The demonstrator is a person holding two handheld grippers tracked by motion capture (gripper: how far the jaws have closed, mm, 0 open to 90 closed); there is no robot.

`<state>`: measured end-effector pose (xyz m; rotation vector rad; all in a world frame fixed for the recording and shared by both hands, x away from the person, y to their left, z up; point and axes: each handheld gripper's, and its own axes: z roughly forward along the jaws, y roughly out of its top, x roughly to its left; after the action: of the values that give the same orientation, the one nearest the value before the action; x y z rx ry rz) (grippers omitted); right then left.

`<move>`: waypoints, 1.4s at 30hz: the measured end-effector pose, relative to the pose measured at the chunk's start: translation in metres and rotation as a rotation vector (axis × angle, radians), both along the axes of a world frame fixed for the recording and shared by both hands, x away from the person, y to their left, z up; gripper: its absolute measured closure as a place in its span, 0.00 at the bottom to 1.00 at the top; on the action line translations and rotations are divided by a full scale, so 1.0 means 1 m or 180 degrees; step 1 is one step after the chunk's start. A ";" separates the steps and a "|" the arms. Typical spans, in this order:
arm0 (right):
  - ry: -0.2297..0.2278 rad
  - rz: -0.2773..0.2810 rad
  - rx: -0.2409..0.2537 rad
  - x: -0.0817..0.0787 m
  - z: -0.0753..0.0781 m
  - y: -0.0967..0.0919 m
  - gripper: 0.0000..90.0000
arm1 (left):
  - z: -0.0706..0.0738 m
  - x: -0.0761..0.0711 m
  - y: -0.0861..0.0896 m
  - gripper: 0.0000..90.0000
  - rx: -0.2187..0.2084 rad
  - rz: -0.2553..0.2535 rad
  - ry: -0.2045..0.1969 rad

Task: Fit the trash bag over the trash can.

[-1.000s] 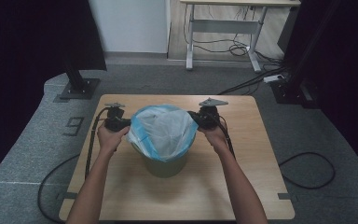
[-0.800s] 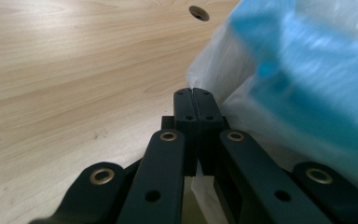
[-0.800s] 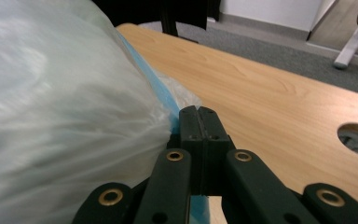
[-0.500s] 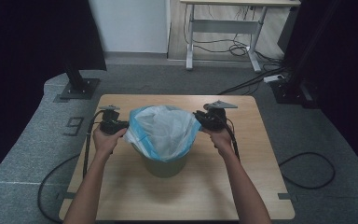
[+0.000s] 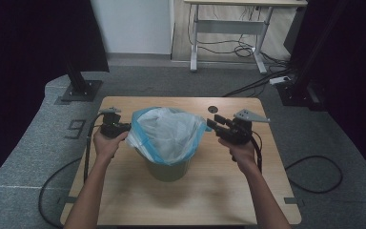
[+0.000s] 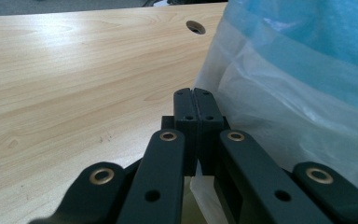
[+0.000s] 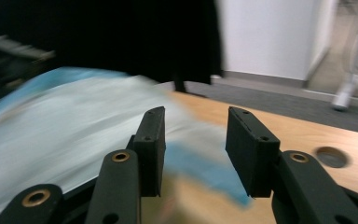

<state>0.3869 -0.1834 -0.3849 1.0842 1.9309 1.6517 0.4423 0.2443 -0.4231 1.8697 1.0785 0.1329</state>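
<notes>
Bag (image 5: 169, 135) of thin blue-and-clear plastic sits in a small olive bin (image 5: 167, 170) at the middle of the wooden bench (image 5: 228, 191), its mouth folded out over the rim and pulled wide to both sides. At the bag's left edge the left tool (image 5: 124, 128) has its jaws pressed flat together on the film; in the left gripper view the two black pads meet with the clear plastic (image 6: 279, 107) running down between them and billowing off to the right, bare wood beyond. On the other side the right tool (image 5: 213, 124) is lifted just off the bag's right edge, near it but not touching; its jaws have just been opening and stand apart, with nothing pinched between them. In the right gripper view the pads frame a gap through which the blurred blue hem (image 7: 200, 168) and the wood show, and a round cable hole (image 7: 332, 157) lies in the bench to the right. A hand (image 5: 106, 145) grips each tool from the near side, cables trailing off toward the grey floor (image 5: 28, 157).
</notes>
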 end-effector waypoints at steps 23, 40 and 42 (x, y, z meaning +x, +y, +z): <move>-0.0096 0.1036 -0.0100 -0.082 0.002 0.067 0.59 | 0.002 -0.012 -0.007 1.00 0.0007 -0.0031 0.0002; -0.0100 0.1068 -0.0053 -0.085 0.000 0.057 0.60 | 0.001 -0.015 -0.012 1.00 0.0046 -0.0071 0.0000; -0.0096 0.1087 -0.0050 -0.086 0.000 0.057 0.60 | 0.001 -0.015 -0.013 1.00 0.0047 -0.0083 -0.0003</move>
<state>0.3009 -0.1261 -0.3850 0.7477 2.1994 1.8068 0.4269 0.2309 -0.4224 1.8959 1.0548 0.1269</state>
